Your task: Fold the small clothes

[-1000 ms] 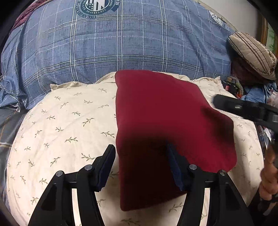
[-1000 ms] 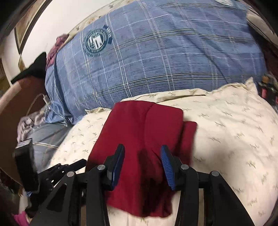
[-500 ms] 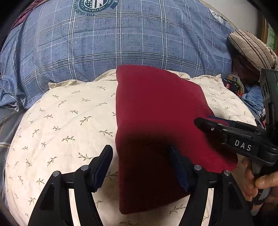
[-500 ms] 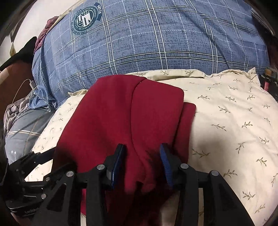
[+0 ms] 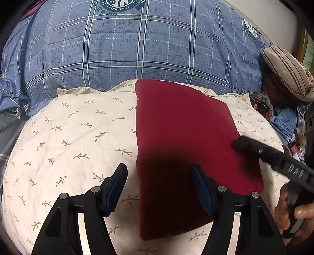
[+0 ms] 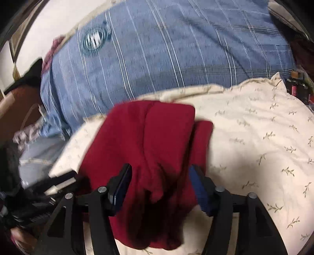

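Left wrist: right gripper (image 5: 238, 144) arm reads "DAS", mirrored.

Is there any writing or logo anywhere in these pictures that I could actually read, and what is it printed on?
"DAS", seen upside down in the left wrist view: on the black body of the right gripper.
Round badge on the blue checked cover: a ring of lettering, cut off by the frame and too small to read.
Second small badge on the same cover: too small to read.
The badge in the right wrist view is blurred.
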{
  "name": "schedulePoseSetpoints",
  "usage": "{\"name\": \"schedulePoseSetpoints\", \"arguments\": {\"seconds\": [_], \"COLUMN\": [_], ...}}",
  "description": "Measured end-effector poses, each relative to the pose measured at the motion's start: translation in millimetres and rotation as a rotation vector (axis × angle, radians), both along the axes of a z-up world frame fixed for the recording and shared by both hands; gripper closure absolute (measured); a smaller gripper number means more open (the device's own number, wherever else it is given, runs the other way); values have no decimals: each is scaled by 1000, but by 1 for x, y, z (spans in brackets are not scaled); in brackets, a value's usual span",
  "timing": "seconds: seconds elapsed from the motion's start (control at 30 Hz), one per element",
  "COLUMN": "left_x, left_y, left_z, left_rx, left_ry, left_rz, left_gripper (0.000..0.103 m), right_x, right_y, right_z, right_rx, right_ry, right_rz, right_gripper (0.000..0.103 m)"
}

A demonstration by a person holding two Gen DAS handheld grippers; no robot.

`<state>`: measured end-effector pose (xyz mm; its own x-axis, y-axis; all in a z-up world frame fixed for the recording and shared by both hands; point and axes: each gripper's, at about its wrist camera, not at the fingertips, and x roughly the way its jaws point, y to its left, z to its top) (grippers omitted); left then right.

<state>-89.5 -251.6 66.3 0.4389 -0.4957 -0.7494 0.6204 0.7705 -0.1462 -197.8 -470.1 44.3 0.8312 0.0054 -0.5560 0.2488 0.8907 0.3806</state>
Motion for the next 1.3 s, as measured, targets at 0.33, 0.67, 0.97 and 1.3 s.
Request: {"name": "schedulePoseSetpoints", "arguments": {"seconds": [0.33, 0.67, 0.97, 1.3], "left_x": [-7, -2, 39, 75], "left_y": [-5, -4, 8, -18], "left_z": [-2, -2, -7, -43], "left_rx": [19, 9, -125, -205], "left_ry": [-23, -7, 124, 280], "left_rz": [-15, -6, -23, -88], "left_gripper": [37, 36, 27, 25], "right_x": [0, -14, 15, 52], "right_y": [13, 5, -33, -27], "right_z": [-14, -3, -14, -36], "right_rx": [-101, 53, 123, 146], "right_ry": [88, 1, 13, 28], "right_rz": [1, -12, -53, 79], "right_gripper": [83, 53, 17, 35]}}
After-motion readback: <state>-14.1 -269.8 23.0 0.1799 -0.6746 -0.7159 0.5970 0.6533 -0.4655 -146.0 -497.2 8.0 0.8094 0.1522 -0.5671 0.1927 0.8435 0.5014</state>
